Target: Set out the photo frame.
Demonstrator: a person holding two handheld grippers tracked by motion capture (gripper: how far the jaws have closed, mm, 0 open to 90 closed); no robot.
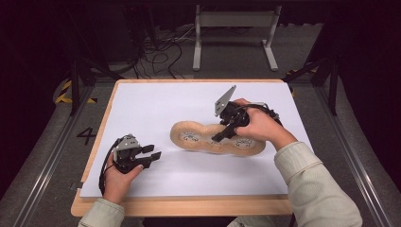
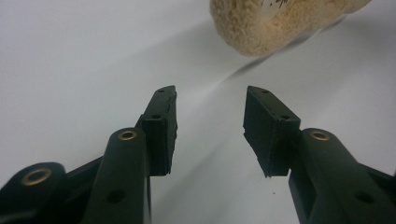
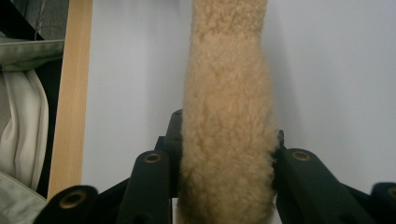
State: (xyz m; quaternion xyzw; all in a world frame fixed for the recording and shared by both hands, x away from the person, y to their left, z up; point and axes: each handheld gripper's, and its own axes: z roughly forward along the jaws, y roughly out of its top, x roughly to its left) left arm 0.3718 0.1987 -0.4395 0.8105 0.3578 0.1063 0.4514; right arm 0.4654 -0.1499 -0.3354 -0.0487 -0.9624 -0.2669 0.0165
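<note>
A tan fleece insole (image 1: 194, 137) with printed marks on its smooth side lies across the middle of the white sheet. My right gripper (image 1: 218, 138) reaches down onto its middle. In the right gripper view the woolly strip (image 3: 226, 70) runs up between the jaws, and both pads press into its sides, so the right gripper (image 3: 226, 140) is shut on it. My left gripper (image 1: 153, 152) rests low at the left of the sheet, apart from the insole. Its jaws stand open with nothing between them (image 2: 210, 116), and the insole's end (image 2: 261, 23) lies farther ahead.
A white sheet (image 1: 156, 104) covers a wooden table (image 1: 189, 205) whose edge shows at the front. Beyond the table stand a grey metal frame (image 1: 234, 21) and floor cables (image 1: 161, 52). A pale sleeve (image 3: 18, 116) hangs past the table's edge.
</note>
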